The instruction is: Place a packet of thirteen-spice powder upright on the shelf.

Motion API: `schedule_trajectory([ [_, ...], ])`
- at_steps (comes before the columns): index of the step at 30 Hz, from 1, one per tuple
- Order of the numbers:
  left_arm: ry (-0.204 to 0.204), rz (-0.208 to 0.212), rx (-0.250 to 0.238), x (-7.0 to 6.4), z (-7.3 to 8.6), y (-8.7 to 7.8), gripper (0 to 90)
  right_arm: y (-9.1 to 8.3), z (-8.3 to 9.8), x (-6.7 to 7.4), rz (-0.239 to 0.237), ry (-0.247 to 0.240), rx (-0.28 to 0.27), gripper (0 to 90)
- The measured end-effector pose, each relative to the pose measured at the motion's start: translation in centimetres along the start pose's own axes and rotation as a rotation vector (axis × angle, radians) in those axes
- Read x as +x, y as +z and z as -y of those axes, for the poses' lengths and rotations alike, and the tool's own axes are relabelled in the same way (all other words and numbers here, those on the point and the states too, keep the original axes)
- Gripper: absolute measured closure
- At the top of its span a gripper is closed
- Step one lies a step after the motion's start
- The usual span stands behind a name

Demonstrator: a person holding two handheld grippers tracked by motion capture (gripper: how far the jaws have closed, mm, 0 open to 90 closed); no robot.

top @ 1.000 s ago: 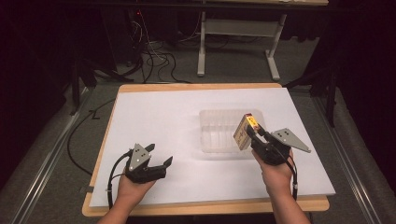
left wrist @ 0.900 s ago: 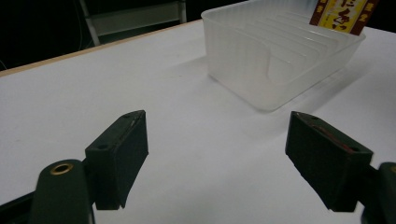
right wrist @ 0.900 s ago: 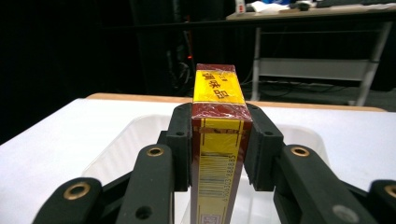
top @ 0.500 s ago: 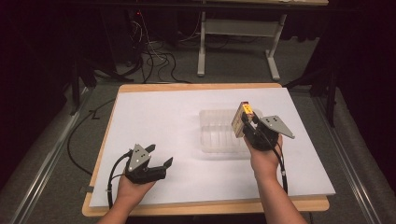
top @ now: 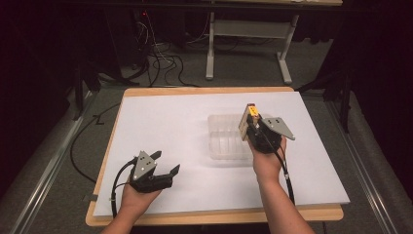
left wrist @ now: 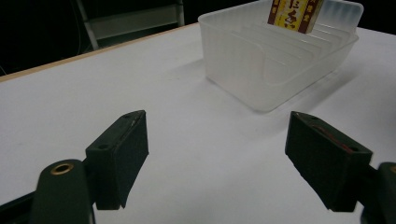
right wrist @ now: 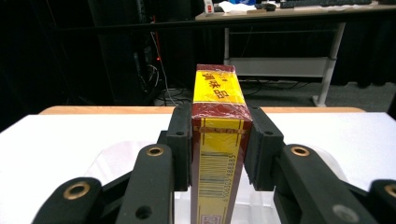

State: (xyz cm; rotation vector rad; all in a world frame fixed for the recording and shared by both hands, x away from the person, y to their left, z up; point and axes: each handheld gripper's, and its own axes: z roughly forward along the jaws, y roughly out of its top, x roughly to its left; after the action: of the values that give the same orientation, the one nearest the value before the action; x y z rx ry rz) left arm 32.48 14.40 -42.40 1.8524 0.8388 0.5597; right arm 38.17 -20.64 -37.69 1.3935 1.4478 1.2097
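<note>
on the left, the left tool (top: 163, 163) rests low near the front edge of the tabletop (top: 160, 122), its jaws standing wide apart with nothing between them; in the left gripper view the two black pads (left wrist: 122, 156) frame only bare white surface. i judge it waits there on purpose, out of the way, so the other hand has free room over the container. more to the right, near the middle of the tabletop, stands the clear plastic bin (top: 225, 139), with ribbed inner walls and an open top; it sits square to the tabletop, which makes it an easy target from above. at the bin's right end, the right tool (top: 254, 127) is closed on the yellow and dark red box (top: 247, 122), its pads pressing the two broad sides, probably because these flat faces give a firm hold. the box is held over the right part of the bin, above its rim, not yet laid inside. its long axis runs along the jaws, pointing away from the person and somewhat upward in the high view; the barcode face looks toward the right gripper camera, and the end with yellow print points forward.
</note>
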Motion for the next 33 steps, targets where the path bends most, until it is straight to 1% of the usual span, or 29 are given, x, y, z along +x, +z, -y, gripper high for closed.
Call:
schedule_trajectory([
  [8, 0.003, -0.001, 0.000, 0.0, 0.0, 0.1, 22.4, 0.7, 0.5, 0.5, 0.023, -0.001, -0.003, 68.0],
  [13, 0.007, 0.000, 0.004, 0.0, 0.0, 0.1, 22.5, 0.6, 0.7, 0.7, 0.038, -0.006, -0.012, 68.0],
  [18, 0.009, 0.004, 0.007, 0.0, 0.0, 0.2, 22.6, 0.5, 0.9, 0.6, 0.057, 0.000, -0.019, 68.0],
  [25, 0.016, 0.005, 0.014, -0.1, 0.1, 0.3, 22.6, 0.4, 1.0, 0.2, 0.060, 0.005, -0.022, 67.8],
  [30, 0.017, 0.005, 0.017, -0.2, 0.1, 0.3, 22.7, 0.4, 1.1, 0.2, 0.059, 0.007, -0.018, 67.8],
  [33, 0.018, 0.003, 0.021, -0.1, 0.1, 0.4, 22.8, 0.4, 1.3, 0.3, 0.059, -0.001, -0.014, 67.8],
])
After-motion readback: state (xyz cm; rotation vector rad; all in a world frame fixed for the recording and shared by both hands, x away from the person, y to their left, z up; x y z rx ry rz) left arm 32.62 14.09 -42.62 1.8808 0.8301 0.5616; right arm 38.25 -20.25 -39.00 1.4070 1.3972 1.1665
